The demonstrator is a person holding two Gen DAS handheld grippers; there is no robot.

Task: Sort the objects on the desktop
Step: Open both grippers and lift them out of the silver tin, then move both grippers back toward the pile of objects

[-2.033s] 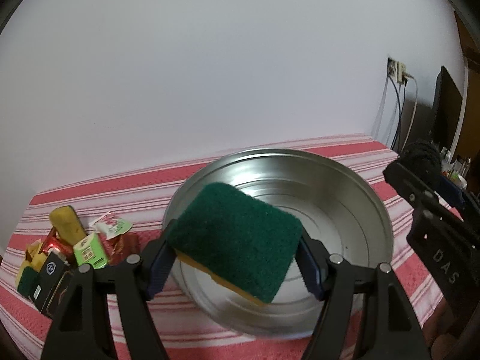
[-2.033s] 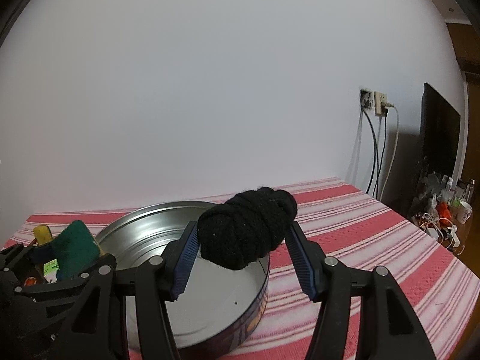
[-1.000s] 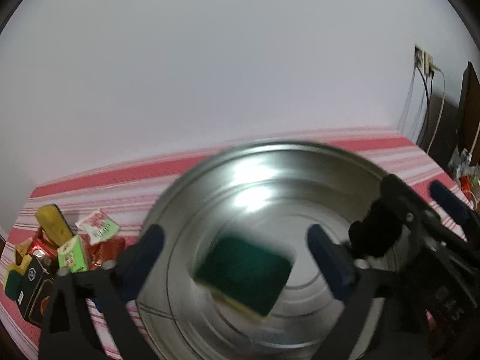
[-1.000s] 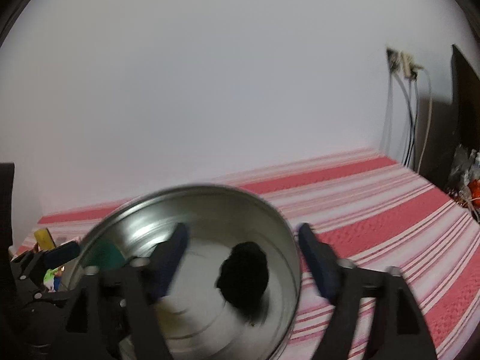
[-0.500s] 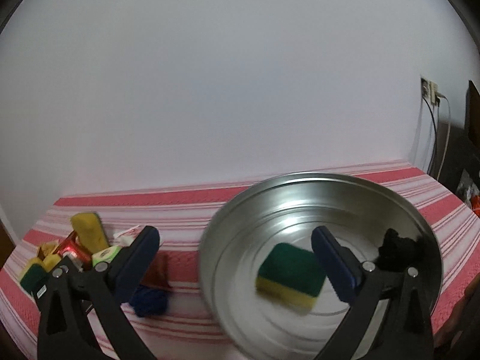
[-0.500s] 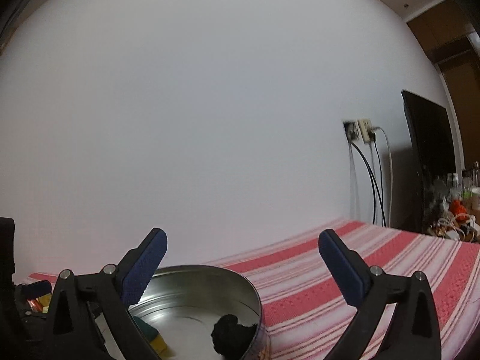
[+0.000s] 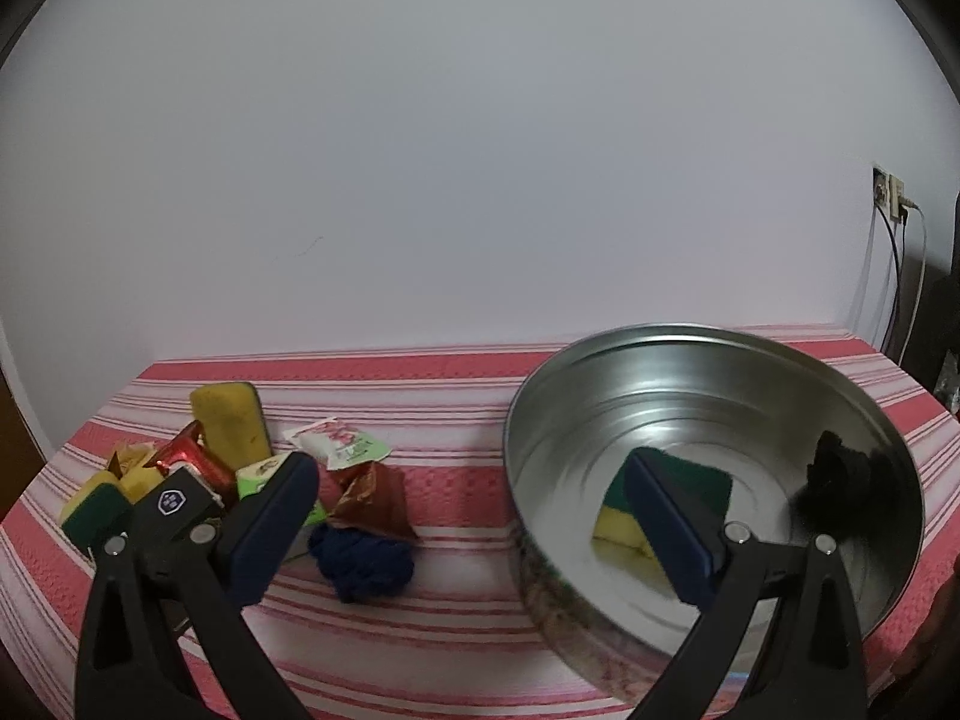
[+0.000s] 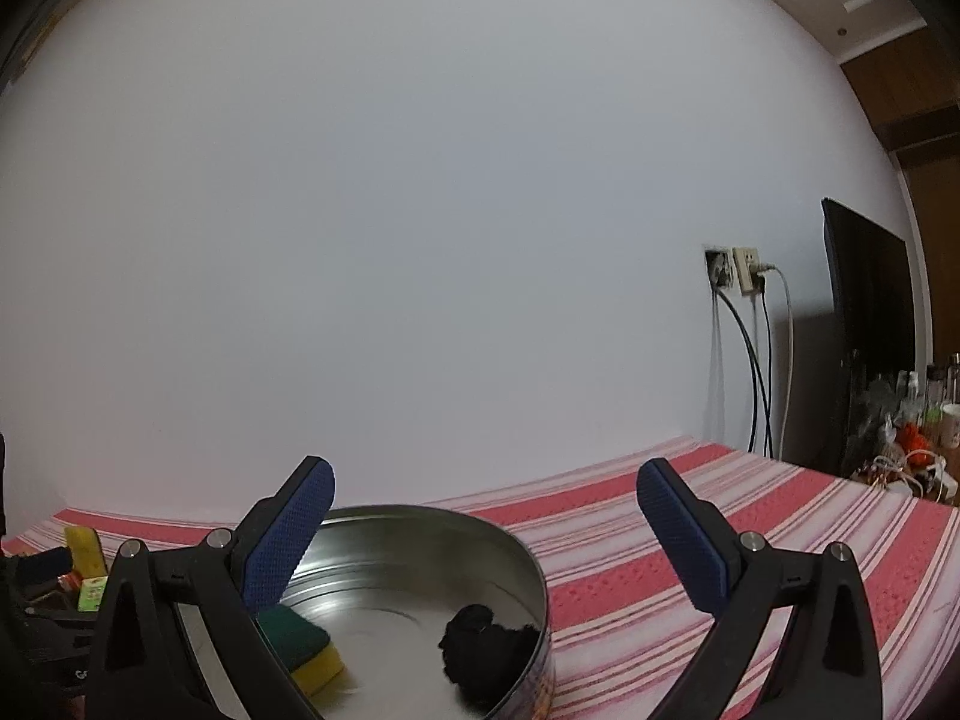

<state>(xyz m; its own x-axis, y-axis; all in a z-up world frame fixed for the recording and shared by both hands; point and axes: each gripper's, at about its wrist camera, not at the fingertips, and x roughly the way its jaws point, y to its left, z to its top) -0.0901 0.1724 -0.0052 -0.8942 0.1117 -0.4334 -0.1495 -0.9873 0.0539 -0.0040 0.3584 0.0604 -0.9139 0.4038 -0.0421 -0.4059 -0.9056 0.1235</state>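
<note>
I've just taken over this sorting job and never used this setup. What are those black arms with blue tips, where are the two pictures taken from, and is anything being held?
They are two hand-held grippers, each with a fisheye camera looking along its fingers. The left gripper and the right gripper are both open and hold nothing. On the striped tablecloth stands a round metal tin containing a green-and-yellow sponge and a black cloth ball. Left of the tin lie unsorted things: a blue cloth ball, a yellow sponge and snack packets.
</note>
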